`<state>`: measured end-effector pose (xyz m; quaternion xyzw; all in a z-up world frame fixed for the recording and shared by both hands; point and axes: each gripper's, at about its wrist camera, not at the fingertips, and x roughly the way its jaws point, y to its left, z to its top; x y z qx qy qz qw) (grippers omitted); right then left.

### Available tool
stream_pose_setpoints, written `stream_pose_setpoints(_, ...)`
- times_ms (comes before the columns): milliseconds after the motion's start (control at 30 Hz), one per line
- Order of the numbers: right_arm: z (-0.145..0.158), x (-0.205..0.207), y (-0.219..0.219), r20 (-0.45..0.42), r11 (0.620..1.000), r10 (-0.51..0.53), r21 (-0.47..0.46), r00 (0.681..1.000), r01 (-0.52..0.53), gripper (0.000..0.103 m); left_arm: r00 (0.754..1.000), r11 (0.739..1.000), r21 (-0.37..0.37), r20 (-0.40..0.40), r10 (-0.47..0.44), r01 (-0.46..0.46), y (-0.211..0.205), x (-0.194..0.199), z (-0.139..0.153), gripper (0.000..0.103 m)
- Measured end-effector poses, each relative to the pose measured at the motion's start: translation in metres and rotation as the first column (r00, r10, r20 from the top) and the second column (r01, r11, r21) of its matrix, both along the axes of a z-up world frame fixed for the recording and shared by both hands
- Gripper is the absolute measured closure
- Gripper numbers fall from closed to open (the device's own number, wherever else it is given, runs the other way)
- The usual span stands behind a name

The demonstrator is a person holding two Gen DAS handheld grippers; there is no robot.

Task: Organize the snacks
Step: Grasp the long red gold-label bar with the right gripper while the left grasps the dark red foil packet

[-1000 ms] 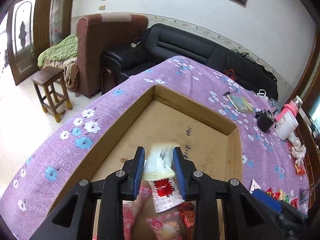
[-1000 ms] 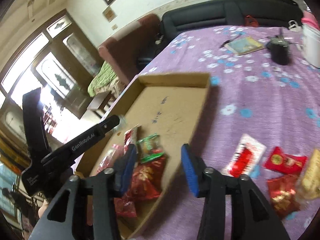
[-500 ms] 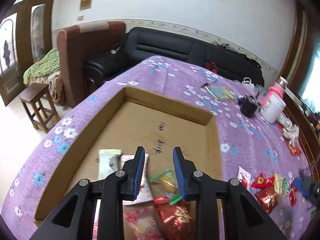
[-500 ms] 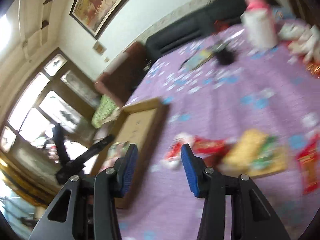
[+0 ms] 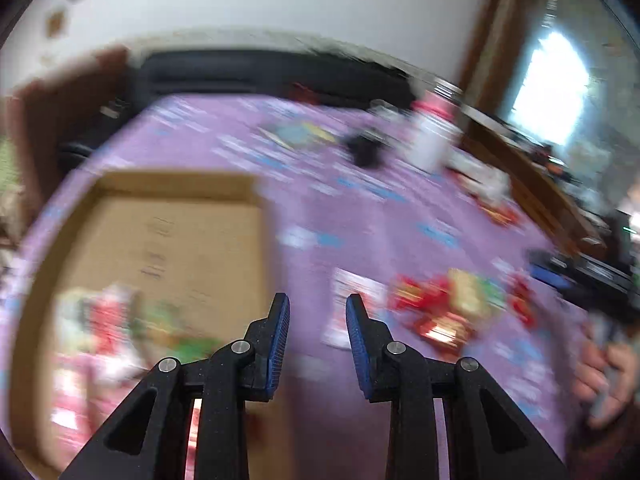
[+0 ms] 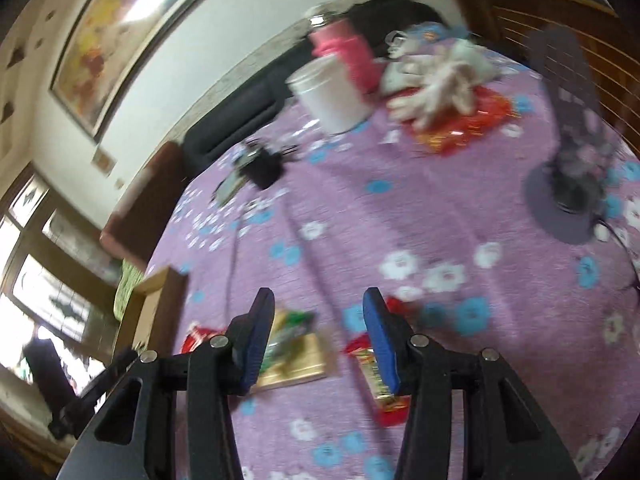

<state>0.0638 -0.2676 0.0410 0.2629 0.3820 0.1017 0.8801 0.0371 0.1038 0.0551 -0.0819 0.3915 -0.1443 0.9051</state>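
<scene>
Purple flowered tablecloth (image 5: 360, 216) fills both views, heavily smeared in the left wrist view, and on it at the left of that frame sits the shallow cardboard box (image 5: 172, 240), with a blur of red, pink and green snack packets (image 5: 120, 320) piled in its near end at lower left. Right of the box, loose snack packets lie on the cloth: a white packet (image 5: 348, 292) just past the left gripper's tips, then a red-and-gold cluster (image 5: 452, 304) at right centre. Left gripper (image 5: 318, 312) hangs over the cloth beside the box's right wall, blue pads parted with nothing between them. At the lower right edge a hand (image 5: 600, 376) grips the other tool. In the right wrist view a white tub (image 6: 332, 96) and a pink bottle (image 6: 348, 52) stand at upper centre, pale gloves (image 6: 440, 84) on a red wrapper to their right, a small black object (image 6: 264, 168) to the left. Right gripper (image 6: 318, 320) hovers low over the cloth, jaws released and empty; a gold-and-green packet (image 6: 296, 352) shows by its left pad, a red-and-gold bar packet (image 6: 380, 384) under its right pad, the box corner at the left edge
</scene>
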Motion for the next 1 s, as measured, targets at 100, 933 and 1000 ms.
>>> stream_pose_setpoints(100,-0.007,0.003,-0.009,-0.044,1.0,-0.021,0.015,0.999,0.022,0.057,0.993,0.994,-0.069,-0.087,-0.085,0.079,-0.029,0.001,-0.007,0.065)
stream_pose_setpoints(933,-0.01,-0.008,-0.007,-0.126,0.994,-0.024,-0.106,0.992,0.011,0.057,0.985,0.999,0.025,-0.169,-0.03,0.035,-0.109,0.028,-0.039,0.063)
stream_pose_setpoints(1000,-0.013,-0.007,0.004,-0.15,0.985,-0.005,-0.174,0.989,-0.021,0.057,0.987,0.999,0.032,-0.157,-0.031,0.036,-0.106,0.029,-0.039,0.063)
